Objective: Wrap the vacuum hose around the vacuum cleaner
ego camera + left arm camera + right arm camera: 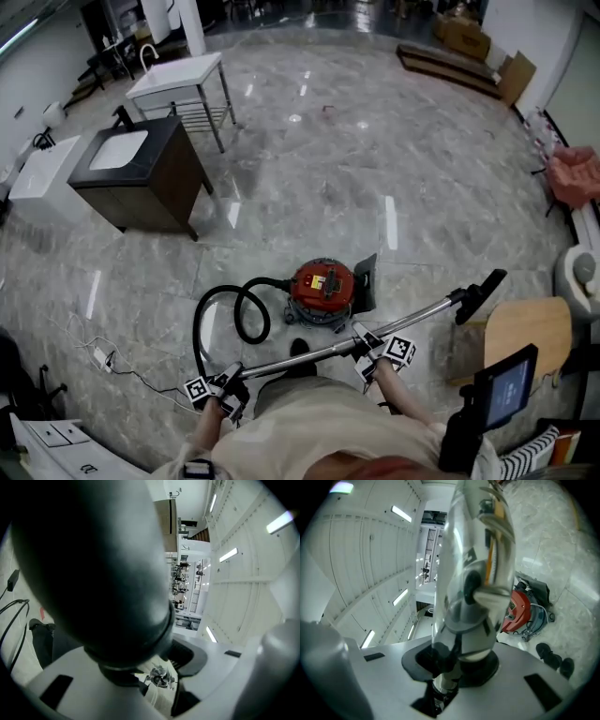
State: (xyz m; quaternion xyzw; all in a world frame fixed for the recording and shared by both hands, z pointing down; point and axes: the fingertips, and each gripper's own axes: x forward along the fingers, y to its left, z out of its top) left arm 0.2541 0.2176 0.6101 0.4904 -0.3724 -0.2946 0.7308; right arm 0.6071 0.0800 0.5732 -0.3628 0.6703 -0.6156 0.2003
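The red vacuum cleaner (323, 291) stands on the marble floor in front of me. Its black hose (246, 314) loops out to the left and curves down to my left gripper (228, 386), which is shut on the hose's black cuff (93, 573). A chrome wand (309, 354) runs from there up to the right and ends in a black floor nozzle (478, 294). My right gripper (373, 352) is shut on the wand (473, 573) about halfway along. The right gripper view also shows the red vacuum cleaner (518, 611) below.
A dark vanity cabinet (141, 178) and a white sink table (183, 80) stand at the far left. A power cord with its plug (101, 357) lies on the floor at the left. A round wooden seat (527, 330) and a tablet (506, 384) are at my right.
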